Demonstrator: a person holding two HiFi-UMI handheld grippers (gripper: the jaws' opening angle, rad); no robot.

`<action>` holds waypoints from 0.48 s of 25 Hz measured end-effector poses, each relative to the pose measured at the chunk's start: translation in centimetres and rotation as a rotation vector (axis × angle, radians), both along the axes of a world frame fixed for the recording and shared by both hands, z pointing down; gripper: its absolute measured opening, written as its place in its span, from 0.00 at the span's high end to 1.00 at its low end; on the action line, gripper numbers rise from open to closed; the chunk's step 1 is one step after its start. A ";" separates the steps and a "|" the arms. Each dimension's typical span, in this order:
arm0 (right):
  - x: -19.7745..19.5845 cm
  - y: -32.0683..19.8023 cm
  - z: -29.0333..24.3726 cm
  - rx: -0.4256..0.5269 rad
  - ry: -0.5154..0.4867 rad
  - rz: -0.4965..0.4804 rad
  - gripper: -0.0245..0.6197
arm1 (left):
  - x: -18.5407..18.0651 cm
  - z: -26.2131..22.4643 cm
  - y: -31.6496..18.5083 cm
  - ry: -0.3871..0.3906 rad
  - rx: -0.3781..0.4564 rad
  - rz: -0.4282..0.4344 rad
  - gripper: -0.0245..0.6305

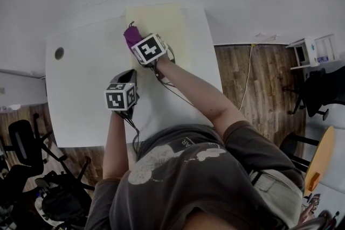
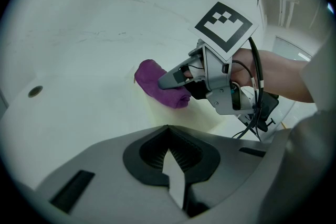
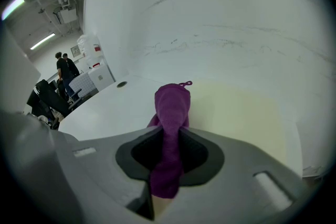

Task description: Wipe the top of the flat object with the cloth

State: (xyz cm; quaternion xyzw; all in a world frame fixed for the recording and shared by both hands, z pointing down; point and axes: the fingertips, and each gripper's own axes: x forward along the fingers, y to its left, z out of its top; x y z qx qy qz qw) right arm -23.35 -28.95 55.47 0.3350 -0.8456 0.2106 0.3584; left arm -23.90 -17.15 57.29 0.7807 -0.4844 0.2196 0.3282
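**Operator:** Where is the cloth [image 3: 170, 113]?

**Legend:** It is purple and bunched, and your right tongs [image 3: 167, 165] are pinching it. The jaws press on it from both sides. Its free end, with a small loop at the tip, pokes out ahead of them. That end rests on the flat object [image 1: 167, 24], at its left edge and toward the far side.

**Operator:** And the flat object itself?

**Legend:** It is a pale yellow sheet lying flat on the white worktop [image 1: 81, 89]. It reaches the worktop's far edge. Your right forearm crosses over its near part.

**Operator:** What are my left tongs [image 2: 170, 160] doing?

**Legend:** Their jaws are pressed together with nothing between them. You hold them over the worktop, nearer to you than the right tongs, and they point toward the right tongs and the cloth. A round cable hole [image 1: 59, 53] sits in the worktop well off to your left, apart from both tongs.
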 end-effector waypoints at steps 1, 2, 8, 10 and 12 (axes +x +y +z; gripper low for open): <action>0.4 -0.2 0.0 0.005 0.003 0.007 0.85 | 0.0 0.0 0.0 0.000 0.001 0.000 0.97; 0.8 -0.3 0.0 0.008 0.005 0.015 0.85 | 0.0 0.0 0.0 0.000 0.002 0.000 0.97; 4.0 -1.1 0.3 0.010 0.027 0.067 0.85 | 0.0 0.1 0.0 -0.004 -0.005 0.002 0.97; 5.2 -1.4 0.4 0.011 0.028 0.085 0.85 | 0.0 0.1 0.0 -0.006 -0.006 0.004 0.97; 6.4 -1.5 0.6 0.003 0.024 0.104 0.85 | 0.0 0.0 0.0 -0.007 -0.006 0.005 0.97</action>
